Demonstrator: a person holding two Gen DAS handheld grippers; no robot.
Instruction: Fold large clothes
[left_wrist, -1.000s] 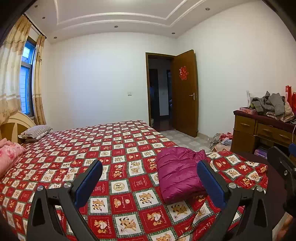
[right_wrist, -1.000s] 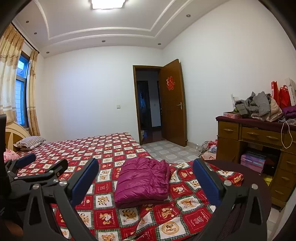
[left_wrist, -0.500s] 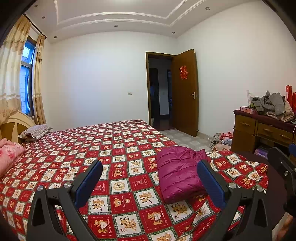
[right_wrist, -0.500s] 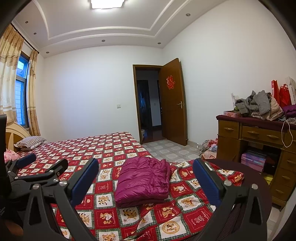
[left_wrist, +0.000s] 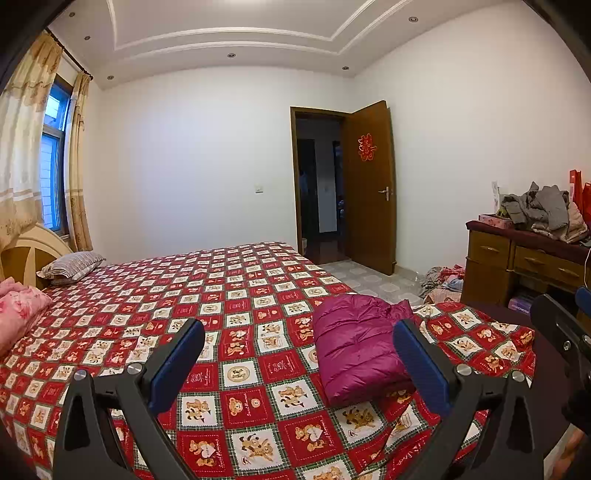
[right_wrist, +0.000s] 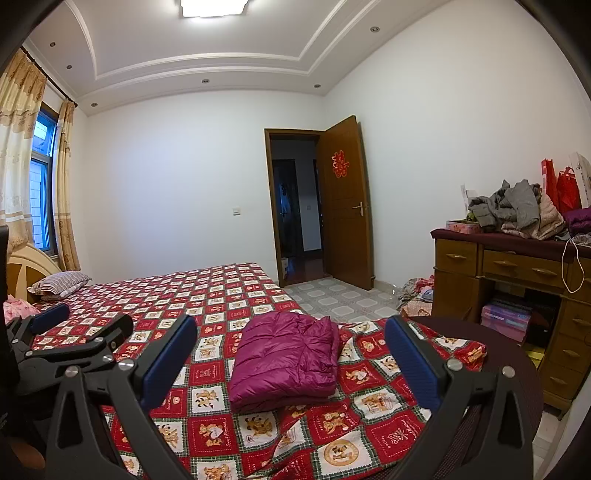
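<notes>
A magenta puffer jacket (left_wrist: 356, 347) lies folded into a compact bundle on the red patterned bedspread (left_wrist: 229, 295), near the bed's foot corner. In the right wrist view the jacket (right_wrist: 284, 360) sits just ahead, between the fingers' lines. My left gripper (left_wrist: 298, 356) hovers above the bed, open and holding nothing, with the jacket to its right. My right gripper (right_wrist: 291, 354) is also open and empty, a little short of the jacket. The left gripper (right_wrist: 70, 343) shows at the left edge of the right wrist view.
A wooden dresser (right_wrist: 517, 273) piled with grey clothes (right_wrist: 513, 210) stands at the right. Loose clothes (right_wrist: 417, 293) lie on the tiled floor by an open door (right_wrist: 343, 203). Pillows (left_wrist: 70, 264) and a pink quilt (left_wrist: 18, 310) sit at the bed's head.
</notes>
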